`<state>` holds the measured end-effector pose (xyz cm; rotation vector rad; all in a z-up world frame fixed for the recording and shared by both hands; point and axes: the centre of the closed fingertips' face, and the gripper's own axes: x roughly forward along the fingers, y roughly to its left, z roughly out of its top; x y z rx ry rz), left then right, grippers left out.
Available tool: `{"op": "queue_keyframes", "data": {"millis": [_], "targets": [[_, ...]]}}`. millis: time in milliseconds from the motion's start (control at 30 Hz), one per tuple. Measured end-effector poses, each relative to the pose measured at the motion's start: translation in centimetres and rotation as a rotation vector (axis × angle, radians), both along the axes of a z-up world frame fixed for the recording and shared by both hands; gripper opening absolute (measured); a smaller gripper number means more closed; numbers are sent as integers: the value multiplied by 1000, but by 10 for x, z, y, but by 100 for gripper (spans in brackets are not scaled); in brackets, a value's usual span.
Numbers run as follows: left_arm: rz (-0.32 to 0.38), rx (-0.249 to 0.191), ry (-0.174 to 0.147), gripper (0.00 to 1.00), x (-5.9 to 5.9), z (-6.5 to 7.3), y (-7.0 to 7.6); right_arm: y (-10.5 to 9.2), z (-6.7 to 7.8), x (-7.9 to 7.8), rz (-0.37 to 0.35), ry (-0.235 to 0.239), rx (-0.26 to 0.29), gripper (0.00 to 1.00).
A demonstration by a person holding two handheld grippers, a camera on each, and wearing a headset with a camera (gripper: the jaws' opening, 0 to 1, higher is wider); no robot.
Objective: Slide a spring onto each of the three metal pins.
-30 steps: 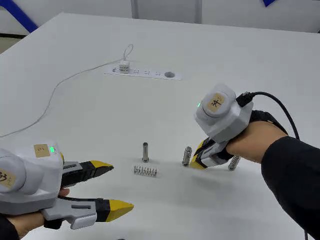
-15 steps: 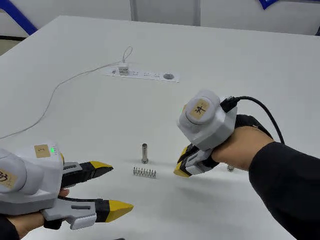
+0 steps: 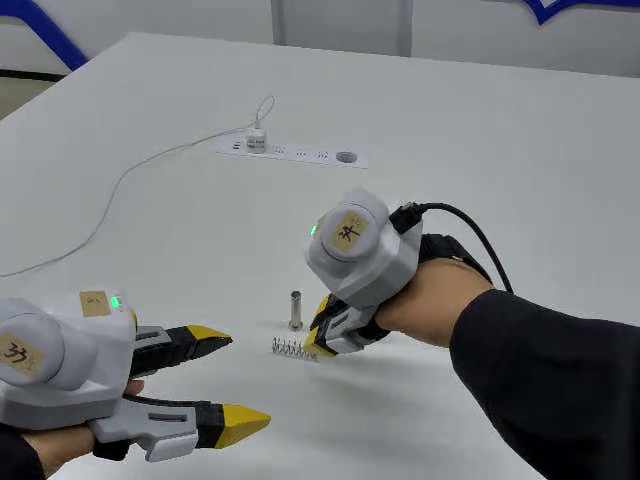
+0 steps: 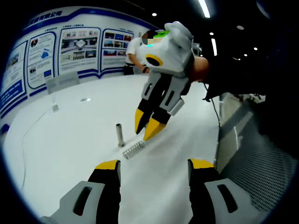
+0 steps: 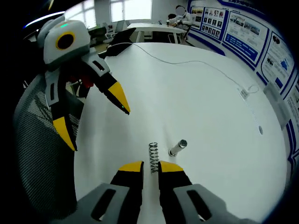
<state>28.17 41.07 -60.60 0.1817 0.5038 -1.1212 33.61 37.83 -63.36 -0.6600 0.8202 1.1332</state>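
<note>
The right tongs [image 5: 150, 167] are narrowed, tips down at the tabletop [image 3: 450, 150], around one end of the spring [image 5: 153, 157], which lies flat just beside the upright metal pin [image 5: 177, 147]. Whether they actually pinch it is unclear. The left tongs [image 3: 240, 378] hover wide apart, well clear of both.

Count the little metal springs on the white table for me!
1. The small coiled metal spring lies flat on the white table, beside the upright grey metal pin, at the yellow tips of the right gripper. More may be hidden behind the person's hand.
</note>
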Motion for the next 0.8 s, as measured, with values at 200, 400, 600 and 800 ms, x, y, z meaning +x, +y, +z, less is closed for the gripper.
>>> {"op": "queue_keyframes", "data": {"millis": [200, 400, 600, 800], "targets": [[2, 1, 1, 60, 0, 0, 1, 12, -8, 2, 37, -3, -14, 13], [11, -1, -1, 60, 1, 1, 1, 20, -14, 8, 50, 3, -23, 13], [11, 1, -1, 59, 1, 1, 2, 26, -22, 11, 66, 10, -45, 13], [13, -3, 0, 59, 2, 1, 3, 26, -31, 13, 79, 12, -80, 13]]}}
